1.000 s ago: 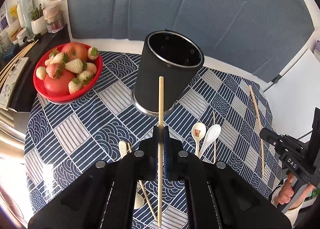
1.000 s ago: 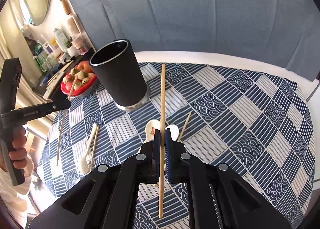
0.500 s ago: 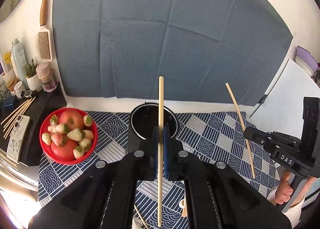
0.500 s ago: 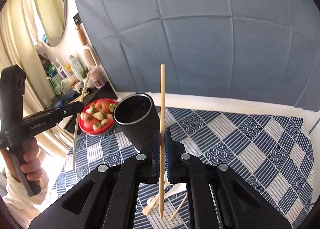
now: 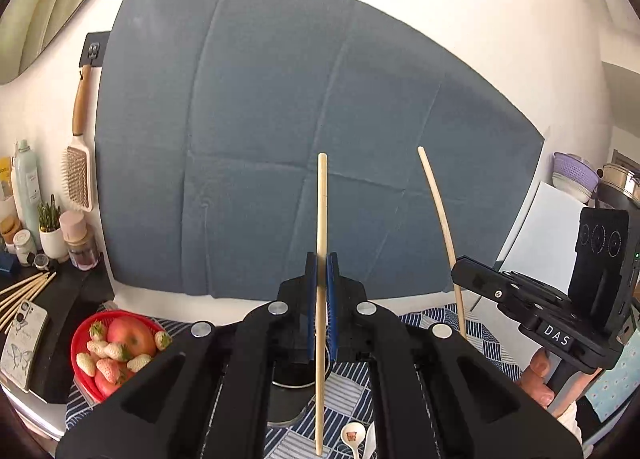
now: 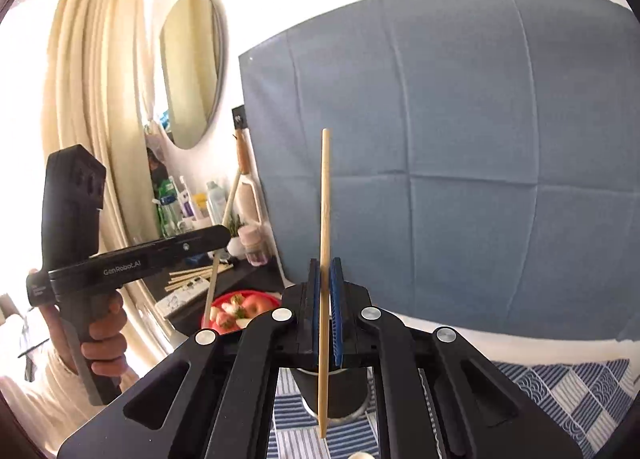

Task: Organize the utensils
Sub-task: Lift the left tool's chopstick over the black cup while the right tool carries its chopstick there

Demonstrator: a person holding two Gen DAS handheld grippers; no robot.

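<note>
- A red bowl [image 5: 82, 375] of strawberries and an apple sits on the patterned cloth [image 6: 568, 391].
- A hairbrush [image 5: 78, 163] hangs beside the blue-grey backdrop [image 5: 280, 139].
- A round mirror [image 6: 192, 67] hangs near cream curtains [image 6: 92, 99].
- A phone [image 5: 18, 343] lies on the dark side shelf [image 5: 68, 299].

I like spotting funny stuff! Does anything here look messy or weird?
Nothing is spilled or broken. Each claw, left and right, pinches one chopstick upright above the black holder. The odd ones out are two white spoons lying loose on the checked tablecloth, not yet put away.
</note>
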